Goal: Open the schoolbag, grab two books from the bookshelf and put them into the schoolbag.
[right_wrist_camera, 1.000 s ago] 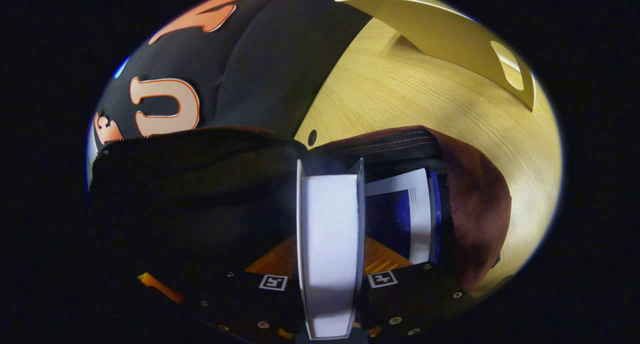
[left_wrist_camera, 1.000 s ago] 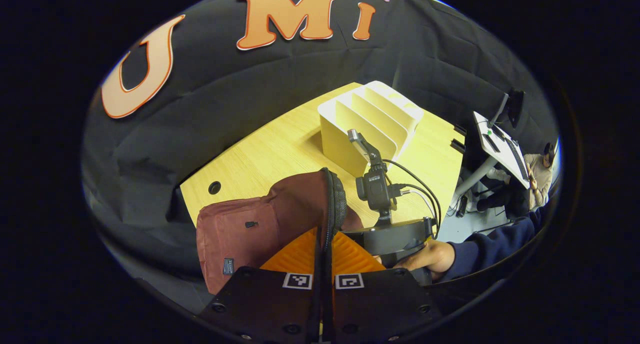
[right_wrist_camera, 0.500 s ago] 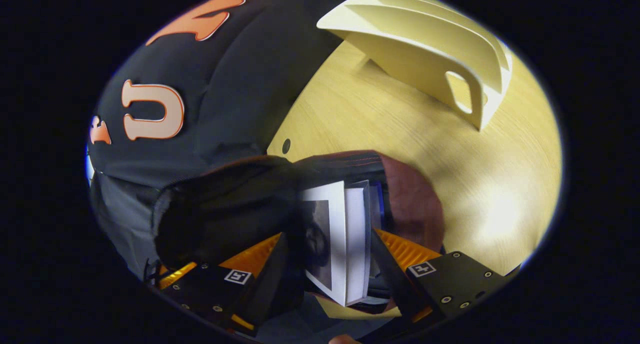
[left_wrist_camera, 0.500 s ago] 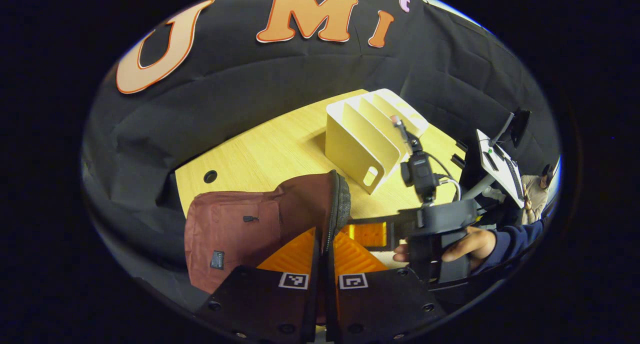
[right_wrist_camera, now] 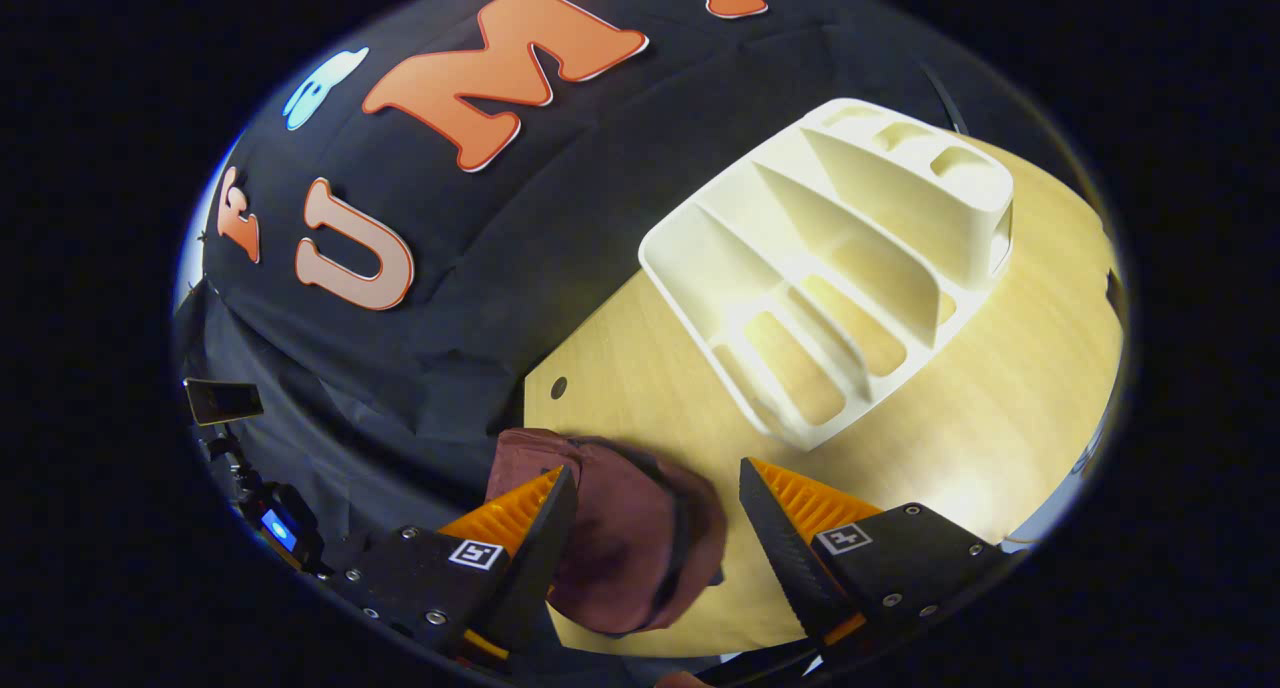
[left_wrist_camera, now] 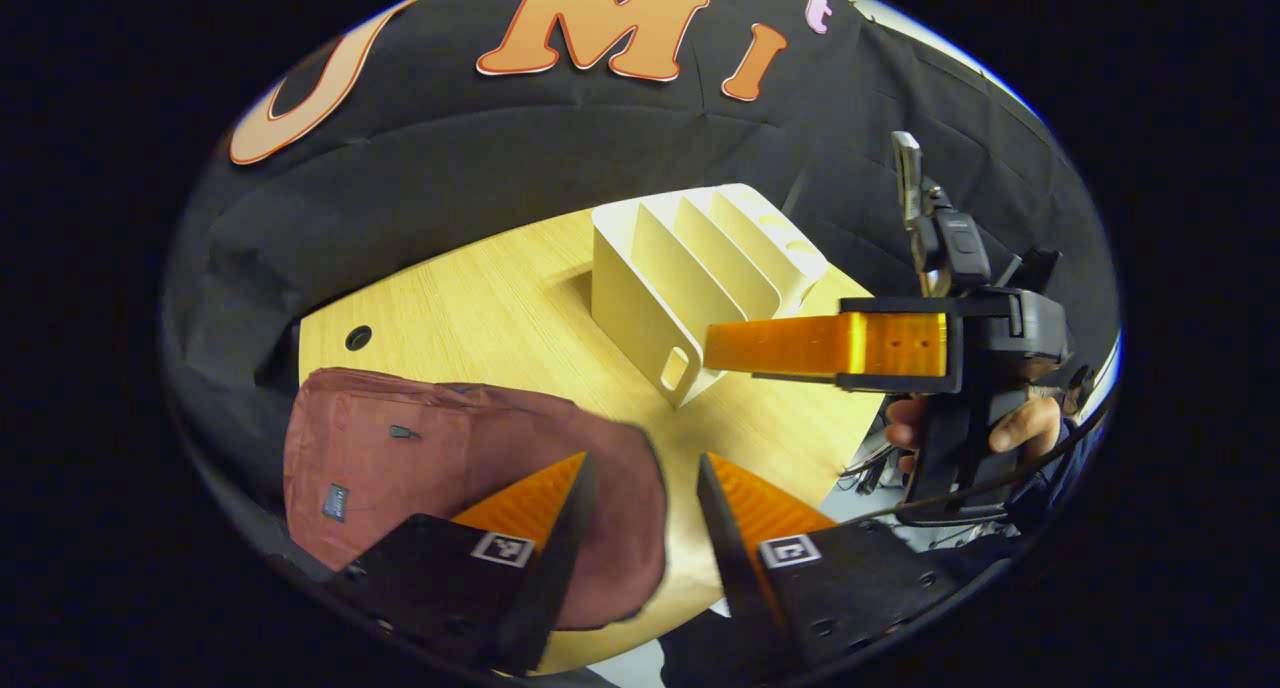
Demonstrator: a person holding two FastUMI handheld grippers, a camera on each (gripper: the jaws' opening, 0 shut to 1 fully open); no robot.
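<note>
Wooden table (left_wrist_camera: 500, 308) with cable hole (left_wrist_camera: 358, 338)

We've got our left gripper (left_wrist_camera: 640, 468) spread wide, nothing between its fingers. At three o'clock in the left gripper view, our right gripper (left_wrist_camera: 720, 346) floats level, a hand (left_wrist_camera: 1005, 430) wrapped round its grip; its jaws gape too.

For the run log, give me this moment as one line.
left gripper: open, empty | right gripper: open, empty | schoolbag: on table | bookshelf: no books
</note>
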